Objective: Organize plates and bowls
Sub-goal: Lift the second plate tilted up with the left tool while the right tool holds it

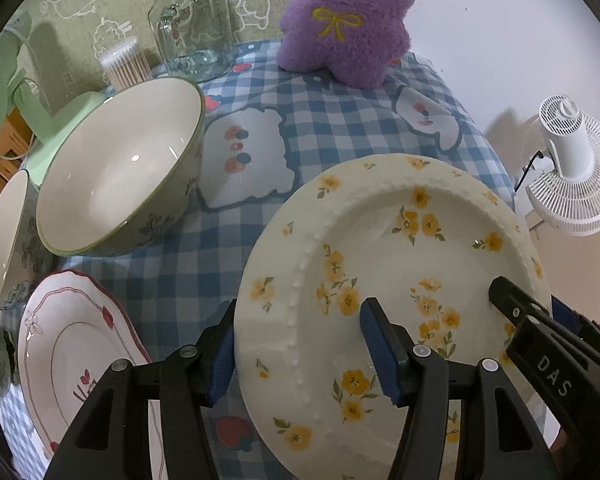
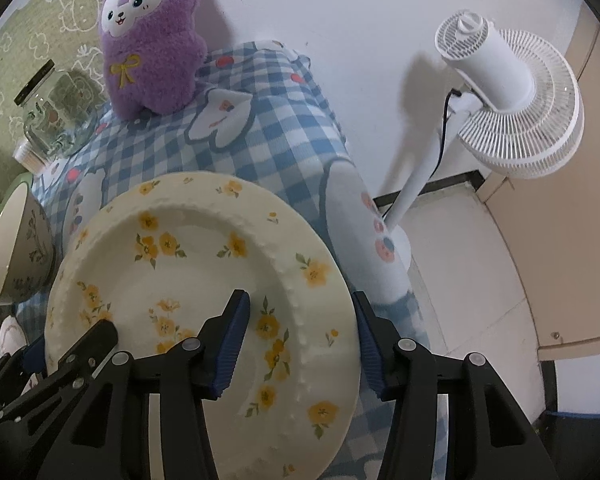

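Observation:
A cream plate with yellow flowers (image 1: pixel 400 240) (image 2: pixel 188 248) is held tilted over the blue checked tablecloth (image 1: pixel 320 128). My left gripper (image 1: pixel 300 360) is shut on its left rim, one blue pad above and one below. My right gripper (image 2: pixel 300 344) is shut on the opposite rim in the same way. Each gripper shows in the other view: the right gripper (image 1: pixel 528 300) and the left gripper (image 2: pixel 70 340). A large white bowl with a green rim (image 1: pixel 120 168) (image 2: pixel 16 248) stands to the left. A second bowl (image 1: pixel 4 240) and a red-trimmed plate (image 1: pixel 72 352) lie at the far left.
At the back stand a purple plush toy (image 1: pixel 348 20) (image 2: pixel 152 40), a glass jar (image 1: pixel 192 32) and a tub of cotton swabs (image 1: pixel 124 64). A green fan (image 1: pixel 0 92) is at the left. A white fan (image 2: pixel 508 96) stands on the floor past the table's right edge.

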`<state>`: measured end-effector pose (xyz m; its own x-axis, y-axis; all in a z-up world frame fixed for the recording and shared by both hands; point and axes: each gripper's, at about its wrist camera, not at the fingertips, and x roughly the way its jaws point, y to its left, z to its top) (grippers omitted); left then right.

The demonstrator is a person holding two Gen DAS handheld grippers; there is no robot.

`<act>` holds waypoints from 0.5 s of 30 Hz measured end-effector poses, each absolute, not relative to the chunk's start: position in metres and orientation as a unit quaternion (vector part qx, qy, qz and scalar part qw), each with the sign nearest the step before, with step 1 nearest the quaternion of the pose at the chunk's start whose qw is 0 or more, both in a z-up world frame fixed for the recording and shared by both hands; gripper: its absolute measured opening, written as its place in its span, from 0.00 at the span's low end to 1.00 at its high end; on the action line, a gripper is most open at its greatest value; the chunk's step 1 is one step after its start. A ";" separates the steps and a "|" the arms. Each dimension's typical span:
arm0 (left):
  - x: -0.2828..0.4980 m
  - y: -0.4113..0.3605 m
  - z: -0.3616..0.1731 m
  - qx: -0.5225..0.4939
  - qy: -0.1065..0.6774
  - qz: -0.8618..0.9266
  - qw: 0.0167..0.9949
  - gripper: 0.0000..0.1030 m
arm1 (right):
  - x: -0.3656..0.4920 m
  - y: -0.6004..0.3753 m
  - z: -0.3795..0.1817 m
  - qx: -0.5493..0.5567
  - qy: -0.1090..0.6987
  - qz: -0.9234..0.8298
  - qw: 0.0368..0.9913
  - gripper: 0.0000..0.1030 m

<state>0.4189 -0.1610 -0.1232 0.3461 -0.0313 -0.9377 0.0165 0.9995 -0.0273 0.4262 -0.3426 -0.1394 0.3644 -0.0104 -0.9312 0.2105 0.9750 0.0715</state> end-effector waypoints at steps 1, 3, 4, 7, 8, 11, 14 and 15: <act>0.419 -0.160 -0.124 -0.007 0.573 -0.016 0.819 0.58 | 0.426 -0.342 -0.140 0.087 0.563 -0.064 0.820 0.53; 0.422 -0.159 -0.125 -0.009 0.578 -0.020 0.816 0.58 | 0.426 -0.341 -0.139 0.078 0.570 -0.054 0.816 0.52; 0.423 -0.159 -0.125 -0.009 0.580 -0.020 0.814 0.59 | 0.427 -0.340 -0.140 0.075 0.573 -0.052 0.814 0.52; 0.423 -0.163 -0.124 0.006 0.577 -0.016 0.817 0.60 | 0.429 -0.341 -0.140 0.075 0.580 -0.050 0.810 0.54; 0.422 -0.167 -0.123 0.019 0.573 -0.012 0.819 0.60 | 0.430 -0.340 -0.141 0.074 0.583 -0.047 0.808 0.55; 0.423 -0.170 -0.125 0.028 0.575 -0.017 0.818 0.63 | 0.434 -0.335 -0.142 0.060 0.590 -0.039 0.804 0.60; 0.425 -0.173 -0.126 0.041 0.575 -0.028 0.817 0.66 | 0.436 -0.333 -0.143 0.059 0.594 -0.033 0.802 0.65; 0.426 -0.173 -0.126 0.042 0.575 -0.028 0.816 0.66 | 0.437 -0.335 -0.144 0.065 0.594 -0.030 0.801 0.65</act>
